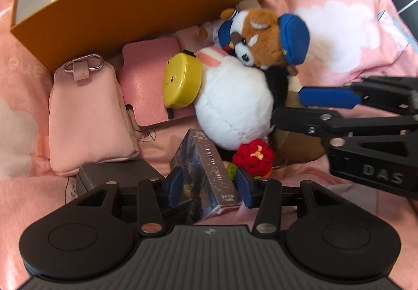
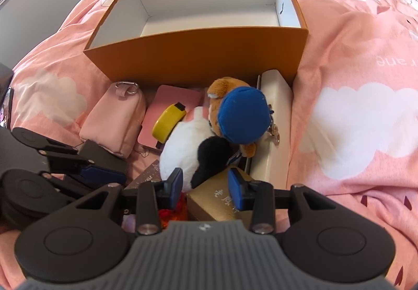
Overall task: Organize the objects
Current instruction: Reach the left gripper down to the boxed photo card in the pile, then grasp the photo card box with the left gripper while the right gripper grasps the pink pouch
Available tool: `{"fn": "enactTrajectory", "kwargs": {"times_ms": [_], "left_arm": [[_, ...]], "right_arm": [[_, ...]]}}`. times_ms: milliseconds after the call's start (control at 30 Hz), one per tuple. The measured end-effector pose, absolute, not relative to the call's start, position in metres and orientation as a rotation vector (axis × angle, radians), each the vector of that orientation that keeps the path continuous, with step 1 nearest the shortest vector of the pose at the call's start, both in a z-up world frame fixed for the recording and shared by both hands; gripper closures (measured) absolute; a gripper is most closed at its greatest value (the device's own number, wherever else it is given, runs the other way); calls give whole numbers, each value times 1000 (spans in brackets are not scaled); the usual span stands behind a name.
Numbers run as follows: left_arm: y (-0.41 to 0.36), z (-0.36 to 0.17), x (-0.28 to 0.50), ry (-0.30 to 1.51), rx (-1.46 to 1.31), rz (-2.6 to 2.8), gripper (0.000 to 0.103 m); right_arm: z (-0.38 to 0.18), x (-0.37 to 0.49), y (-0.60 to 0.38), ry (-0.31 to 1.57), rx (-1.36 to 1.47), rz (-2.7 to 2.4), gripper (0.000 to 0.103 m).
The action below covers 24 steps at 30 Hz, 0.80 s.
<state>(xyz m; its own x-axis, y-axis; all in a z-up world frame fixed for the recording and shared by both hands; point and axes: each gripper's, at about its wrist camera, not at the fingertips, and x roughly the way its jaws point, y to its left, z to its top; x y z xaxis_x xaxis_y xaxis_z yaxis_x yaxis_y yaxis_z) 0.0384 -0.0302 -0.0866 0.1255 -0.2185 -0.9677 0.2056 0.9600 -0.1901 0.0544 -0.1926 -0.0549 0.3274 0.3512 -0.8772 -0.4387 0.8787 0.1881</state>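
Left wrist: card box (image 1: 209,172) between open left tool (image 1: 209,187) pads.

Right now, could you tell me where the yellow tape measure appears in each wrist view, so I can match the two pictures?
Left wrist view: the yellow tape measure sits just left of centre, pressed against the white plush, over the pink notebook.
Right wrist view: the yellow tape measure lies left of centre, between the notebook and the plush.
Shared landmark: the orange box behind it.

Open right claw (image 2: 205,189) above gold box (image 2: 219,198)
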Motion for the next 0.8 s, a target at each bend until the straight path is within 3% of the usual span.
{"fn": "enactTrajectory", "kwargs": {"times_ms": [67,167,467,800], "left_arm": [[-33,-90,39,1422,14,-308,49],[-33,-89,37,1424,9,-324,61],[-8,-75,24,1383,-66,-301,77],[20,-23,12,1190,-190,-248,78]], "right_arm": [[-55,55,-191,1123,-92,523,62],[-54,55,-191,1114,-102,527,62],[-37,54,-183,1047,-149,602,61],[-27,64,-163,1025,-174,676,61]]}}
